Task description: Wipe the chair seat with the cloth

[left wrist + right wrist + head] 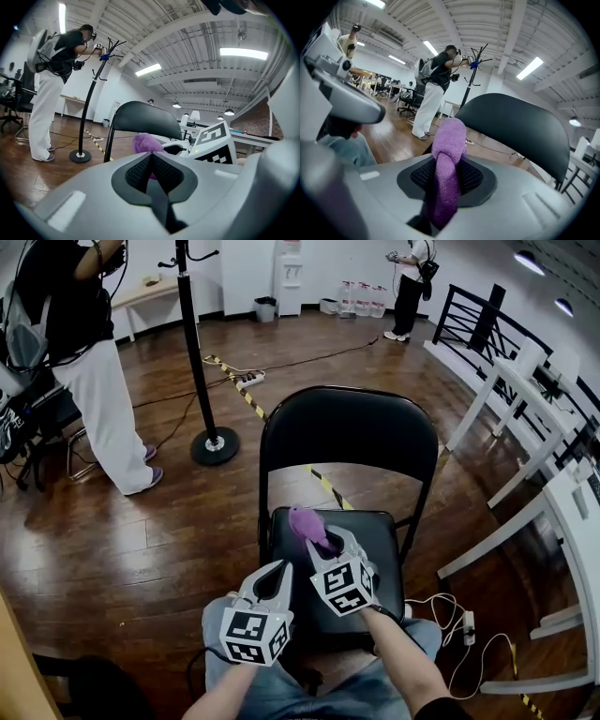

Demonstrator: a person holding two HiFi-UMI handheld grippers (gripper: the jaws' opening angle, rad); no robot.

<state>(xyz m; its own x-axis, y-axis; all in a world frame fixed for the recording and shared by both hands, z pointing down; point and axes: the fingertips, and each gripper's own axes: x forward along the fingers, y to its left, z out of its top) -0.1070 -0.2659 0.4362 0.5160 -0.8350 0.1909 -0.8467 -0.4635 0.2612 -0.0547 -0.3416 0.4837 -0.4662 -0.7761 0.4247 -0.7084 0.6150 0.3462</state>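
Observation:
A black folding chair (349,437) stands in front of me, its seat (375,532) under both grippers. My right gripper (330,542) is shut on a purple cloth (307,524), held over the seat's front middle; in the right gripper view the cloth (447,164) sticks out between the jaws toward the chair back (515,129). My left gripper (278,571) hangs at the seat's front left corner with its jaws shut and nothing between them. The left gripper view shows the cloth (146,143) and the right gripper's marker cube (216,143) ahead.
A coat stand (199,352) rises behind the chair at left, beside a person in white trousers (103,409). White tables (553,512) line the right side. A cable and power strip (466,626) lie on the wooden floor at right. Another person (409,287) stands far back.

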